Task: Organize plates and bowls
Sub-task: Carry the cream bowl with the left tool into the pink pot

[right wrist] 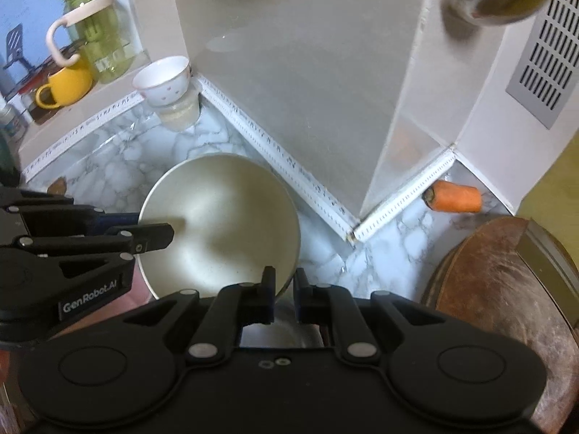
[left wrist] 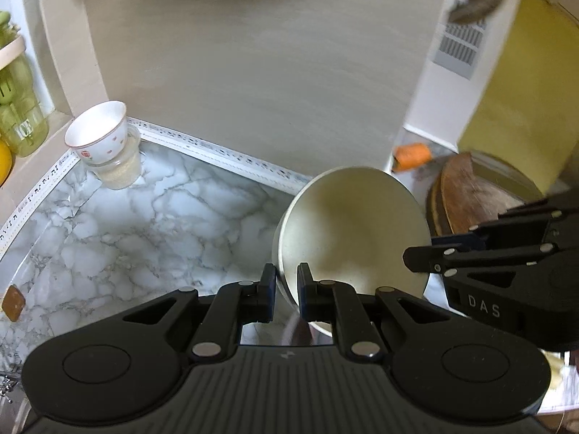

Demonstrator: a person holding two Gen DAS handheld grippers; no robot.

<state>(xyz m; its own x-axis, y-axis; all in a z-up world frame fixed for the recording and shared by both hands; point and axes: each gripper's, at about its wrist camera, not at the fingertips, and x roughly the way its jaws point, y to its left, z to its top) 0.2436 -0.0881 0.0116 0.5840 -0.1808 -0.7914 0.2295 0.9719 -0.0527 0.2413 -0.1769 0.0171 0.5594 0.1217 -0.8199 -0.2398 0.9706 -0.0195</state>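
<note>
Both my grippers clamp the same steel bowl [left wrist: 347, 231], one on each side of its rim. My left gripper [left wrist: 286, 289] has its fingers narrow, pinched on the rim edge nearest that camera. My right gripper [right wrist: 281, 294] is likewise narrow, pinched on the rim at the bowl's opposite side. The bowl hangs tilted above the marble tabletop [left wrist: 126, 238], its mouth facing up and toward the cameras, apparently clear of the surface, though its underside is hidden in both views.

Key relation: the bowl sits right at both sets of fingers, between the two grippers, so neither hand is nearer and any move has to be made by both together. From the bowl, the small white cup [left wrist: 99, 126] stacked on a glass cup [left wrist: 121, 168] lies well apart, toward the far wall corner. That looks like the stacking spot, though I can't be sure.

Left wrist view shows the bowl's outer wall; right wrist view shows its empty inside, plus a carrot piece [right wrist: 454, 199] by the wall and a wooden board [right wrist: 506, 289] right of the bowl. Yellow mug [right wrist: 65, 86] and green jug [right wrist: 97, 36] sit on the ledge behind the white cup.
</note>
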